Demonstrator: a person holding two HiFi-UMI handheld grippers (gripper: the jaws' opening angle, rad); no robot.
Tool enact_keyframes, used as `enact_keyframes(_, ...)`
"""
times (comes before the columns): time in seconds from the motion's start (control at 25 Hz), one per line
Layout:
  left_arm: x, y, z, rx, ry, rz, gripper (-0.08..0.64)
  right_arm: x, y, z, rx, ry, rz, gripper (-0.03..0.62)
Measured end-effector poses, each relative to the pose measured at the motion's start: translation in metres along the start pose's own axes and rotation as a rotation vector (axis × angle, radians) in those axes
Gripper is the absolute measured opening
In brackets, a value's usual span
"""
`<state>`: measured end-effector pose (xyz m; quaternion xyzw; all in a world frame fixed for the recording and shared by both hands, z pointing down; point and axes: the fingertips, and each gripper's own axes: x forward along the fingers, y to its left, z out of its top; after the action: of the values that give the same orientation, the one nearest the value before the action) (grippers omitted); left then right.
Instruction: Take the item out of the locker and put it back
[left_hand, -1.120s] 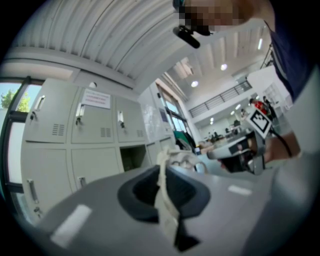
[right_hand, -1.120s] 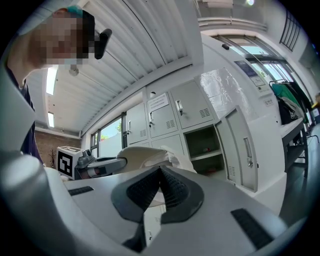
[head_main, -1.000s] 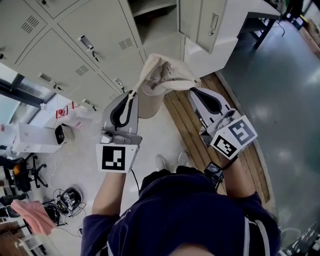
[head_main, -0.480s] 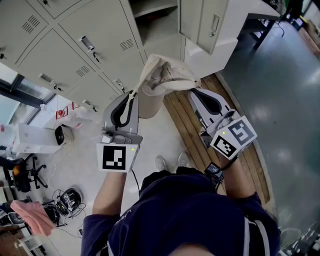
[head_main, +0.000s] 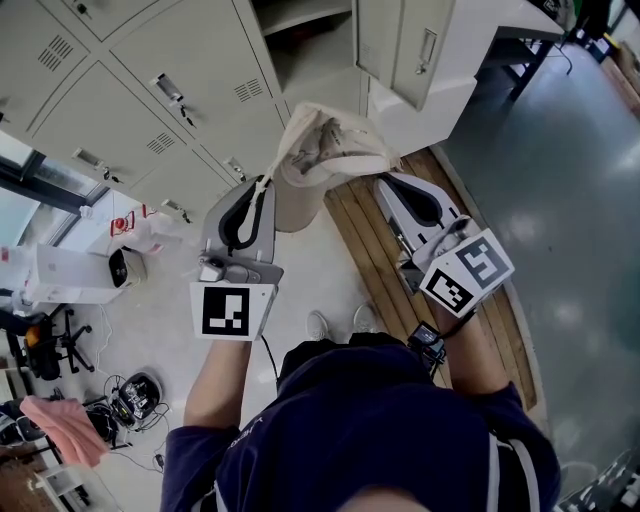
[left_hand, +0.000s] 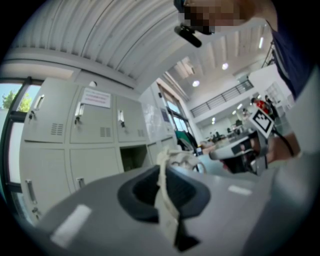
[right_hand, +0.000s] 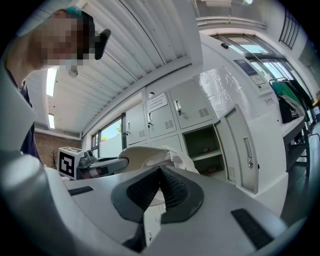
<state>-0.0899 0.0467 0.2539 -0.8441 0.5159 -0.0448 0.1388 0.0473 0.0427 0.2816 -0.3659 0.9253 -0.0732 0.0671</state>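
We've got the cloth bag (head_main: 322, 158) slung between the tips, left hand-held gripper (head_main: 263, 188) pinching its strap, right hand-held gripper (head_main: 384, 181) nipping its rim: thin bites that could slip before the open locker (head_main: 300, 45) ahead.

Open locker bay (head_main: 300, 45) ahead beyond cloth bag (head_main: 320, 150); door (head_main: 405, 45) at right.

Workplace locker area: banks of grey metal lockers (head_main: 150, 80).
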Motion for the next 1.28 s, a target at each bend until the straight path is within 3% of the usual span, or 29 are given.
enact_keyframes(0.76, 0.045, 0.003, 0.013, 0.117, 0.002, 0.040, 0.017, 0.003, -0.039, 0.001, 0.019, -0.007, 0.035, 0.008)
enact_keyframes(1.28, 0.108, 0.070, -0.003, 0.209, -0.029, -0.030, 0.017, 0.090, -0.067, -0.008, 0.010, 0.001, -0.013, 0.008)
